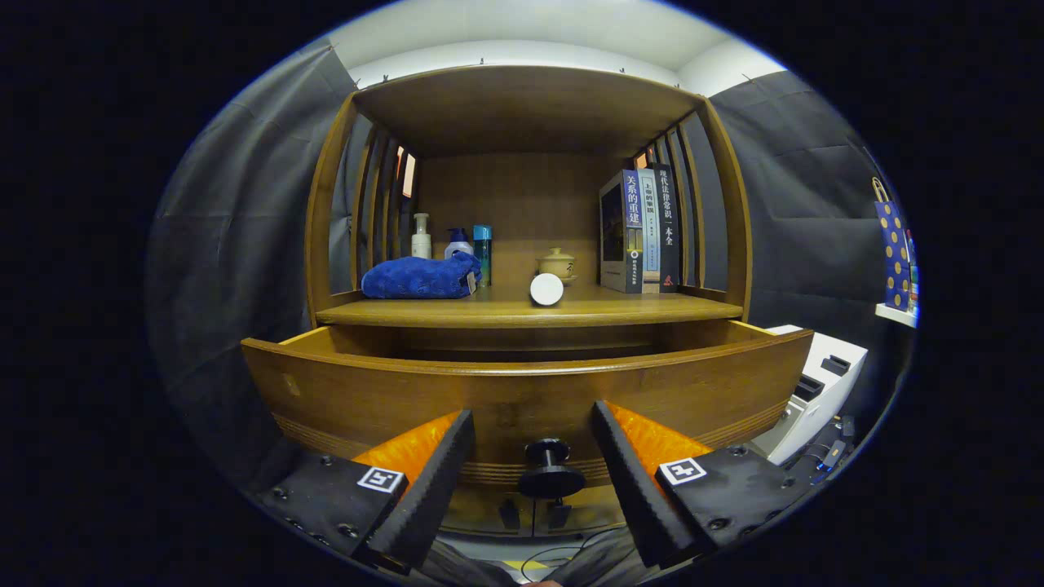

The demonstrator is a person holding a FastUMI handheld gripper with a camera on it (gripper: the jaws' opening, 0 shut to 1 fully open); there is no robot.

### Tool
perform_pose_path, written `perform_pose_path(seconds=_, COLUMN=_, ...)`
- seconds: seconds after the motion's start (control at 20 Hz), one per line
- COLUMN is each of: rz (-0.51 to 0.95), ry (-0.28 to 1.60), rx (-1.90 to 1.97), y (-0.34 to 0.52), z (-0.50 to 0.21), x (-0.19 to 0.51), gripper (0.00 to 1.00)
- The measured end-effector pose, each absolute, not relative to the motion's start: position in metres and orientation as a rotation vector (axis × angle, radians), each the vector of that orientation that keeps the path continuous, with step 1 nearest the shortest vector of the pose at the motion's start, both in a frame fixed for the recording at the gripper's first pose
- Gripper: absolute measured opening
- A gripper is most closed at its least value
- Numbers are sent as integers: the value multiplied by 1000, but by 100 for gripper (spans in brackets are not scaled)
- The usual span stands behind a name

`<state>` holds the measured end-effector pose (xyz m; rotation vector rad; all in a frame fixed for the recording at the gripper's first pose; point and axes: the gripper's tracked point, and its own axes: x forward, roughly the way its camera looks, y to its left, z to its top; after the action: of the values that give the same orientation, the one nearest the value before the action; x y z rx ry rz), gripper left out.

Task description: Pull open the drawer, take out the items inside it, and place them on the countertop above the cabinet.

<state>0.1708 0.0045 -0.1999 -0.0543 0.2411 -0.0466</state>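
The wooden drawer (522,391) is pulled out of the cabinet toward me, and its inside is hidden behind its front panel. Its black knob (550,471) sits between my two fingers, untouched by either. My gripper (534,424) is open, fingers spread on both sides of the knob. On the countertop (636,308) above lie a folded blue towel (422,277) at the left and a white cylinder (546,289) on its side near the middle.
At the back of the shelf stand a few bottles (457,240), a small lidded ceramic pot (557,263) and several upright books (644,232). A white machine (820,391) sits to the right of the cabinet. A blue dotted bag (893,244) hangs farther right.
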Motion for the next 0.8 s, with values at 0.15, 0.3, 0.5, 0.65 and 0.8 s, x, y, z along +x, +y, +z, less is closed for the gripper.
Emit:
perform_pose_path(seconds=0.15, rz=-44, ry=239, rx=-62, y=2, z=-203, x=193, gripper=98)
perform_pose_path(seconds=0.3, rz=-44, ry=235, rx=-60, y=3, z=-207, x=214, gripper=98)
perform_pose_path(seconds=0.5, rz=-42, ry=240, rx=-53, y=3, z=-210, x=240, gripper=98)
perform_pose_path(seconds=0.65, rz=-41, ry=241, rx=-60, y=1, z=-211, x=254, gripper=98)
perform_pose_path(seconds=0.8, rz=-44, ry=251, rx=-53, y=2, z=-211, x=262, gripper=98)
